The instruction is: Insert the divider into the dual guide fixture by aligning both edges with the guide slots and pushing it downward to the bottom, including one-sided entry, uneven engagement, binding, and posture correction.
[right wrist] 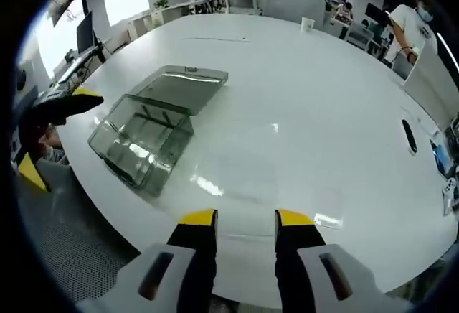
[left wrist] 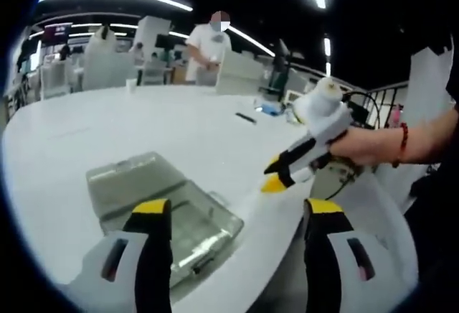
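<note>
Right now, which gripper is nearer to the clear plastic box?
Left. The left gripper hangs just over the clear box; the right gripper is apart, beyond the table edge.

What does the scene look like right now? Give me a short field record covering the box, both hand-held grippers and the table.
fixture: clear plastic box, lid open and lying flat on the table behind it
divider: cannot tell apart from the clear walls
left hand-held gripper: open, empty, hovering over the box near the table edge
right hand-held gripper: open, empty, over bare table beside the box
contact: neither gripper touches the box
table: white table
background: person standing beyond the table
</note>
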`<state>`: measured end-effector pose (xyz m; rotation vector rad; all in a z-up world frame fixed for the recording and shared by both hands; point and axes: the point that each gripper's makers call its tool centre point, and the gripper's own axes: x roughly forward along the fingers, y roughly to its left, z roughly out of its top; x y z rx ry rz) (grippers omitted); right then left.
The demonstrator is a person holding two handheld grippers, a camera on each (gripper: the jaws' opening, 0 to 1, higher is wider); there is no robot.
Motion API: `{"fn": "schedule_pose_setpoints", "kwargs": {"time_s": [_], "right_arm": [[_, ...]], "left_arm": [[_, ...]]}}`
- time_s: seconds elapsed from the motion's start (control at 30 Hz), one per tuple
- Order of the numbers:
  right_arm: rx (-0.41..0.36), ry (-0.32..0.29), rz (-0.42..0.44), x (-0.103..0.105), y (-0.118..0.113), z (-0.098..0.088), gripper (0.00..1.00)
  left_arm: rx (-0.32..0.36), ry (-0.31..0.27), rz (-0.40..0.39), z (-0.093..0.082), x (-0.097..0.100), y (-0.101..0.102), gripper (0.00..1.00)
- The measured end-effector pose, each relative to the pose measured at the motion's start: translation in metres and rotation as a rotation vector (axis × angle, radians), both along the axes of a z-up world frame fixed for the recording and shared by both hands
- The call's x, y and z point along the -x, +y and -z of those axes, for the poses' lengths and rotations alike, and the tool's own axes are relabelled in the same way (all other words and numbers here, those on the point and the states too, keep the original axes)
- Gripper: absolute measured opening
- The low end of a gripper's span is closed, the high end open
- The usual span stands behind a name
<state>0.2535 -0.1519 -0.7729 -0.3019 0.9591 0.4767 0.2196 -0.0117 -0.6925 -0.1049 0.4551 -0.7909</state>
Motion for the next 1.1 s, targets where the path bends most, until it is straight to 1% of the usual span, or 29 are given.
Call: {"fn": "schedule_pose_setpoints", "kwargs": {"time_s": [0.03, 0.13, 0.23, 0.3, 0.37, 0.43, 0.5, 0.57, 0.6, 0.73, 0.93, 1.03, 1.1], "right_arm": [[0.006, -0.008, -0.022, 0.001, 0.002, 0.0, 0.27], [0.003, -0.018, -0.038, 0.002, 0.006, -0.002, 0.27], [-0.01, -0.031, -0.049, 0.004, 0.011, -0.007, 0.27], [-0.013, -0.038, -0.057, 0.006, 0.013, -0.012, 0.27], [-0.017, -0.053, -0.066, 0.006, 0.016, -0.018, 0.28], [-0.031, -0.057, -0.075, 0.007, 0.019, -0.023, 0.28], [-0.039, -0.069, -0.083, 0.008, 0.022, -0.03, 0.28], [-0.04, -0.067, -0.103, 0.01, 0.025, -0.033, 0.28], [-0.04, -0.08, -0.108, 0.009, 0.026, -0.036, 0.28], [-0.051, -0.092, -0.123, 0.011, 0.031, -0.04, 0.28], [-0.061, -0.106, -0.158, 0.021, 0.044, -0.047, 0.28], [-0.063, -0.12, -0.169, 0.023, 0.049, -0.051, 0.28], [-0.075, -0.126, -0.174, 0.023, 0.052, -0.053, 0.28]], "left_arm": [[0.004, 0.003, -0.001, 0.0, 0.0, 0.001, 0.72], [0.027, 0.01, -0.022, -0.001, -0.003, 0.006, 0.71], [0.045, 0.026, -0.028, 0.0, -0.004, 0.008, 0.67], [0.056, 0.034, -0.037, -0.001, -0.005, 0.008, 0.65], [0.067, 0.039, -0.044, -0.002, -0.004, 0.008, 0.66], [0.093, 0.036, -0.056, -0.005, -0.005, 0.007, 0.66], [0.102, 0.046, -0.05, -0.005, -0.003, 0.005, 0.65], [0.101, 0.051, -0.041, -0.004, -0.002, 0.003, 0.65], [0.104, 0.051, -0.038, -0.004, -0.002, 0.002, 0.65], [0.118, 0.06, -0.041, -0.004, -0.002, 0.002, 0.63], [0.154, 0.071, -0.066, -0.009, -0.002, 0.005, 0.61], [0.205, 0.071, -0.088, -0.014, -0.005, 0.006, 0.61], [0.209, 0.073, -0.092, -0.013, -0.007, 0.006, 0.6]]}}
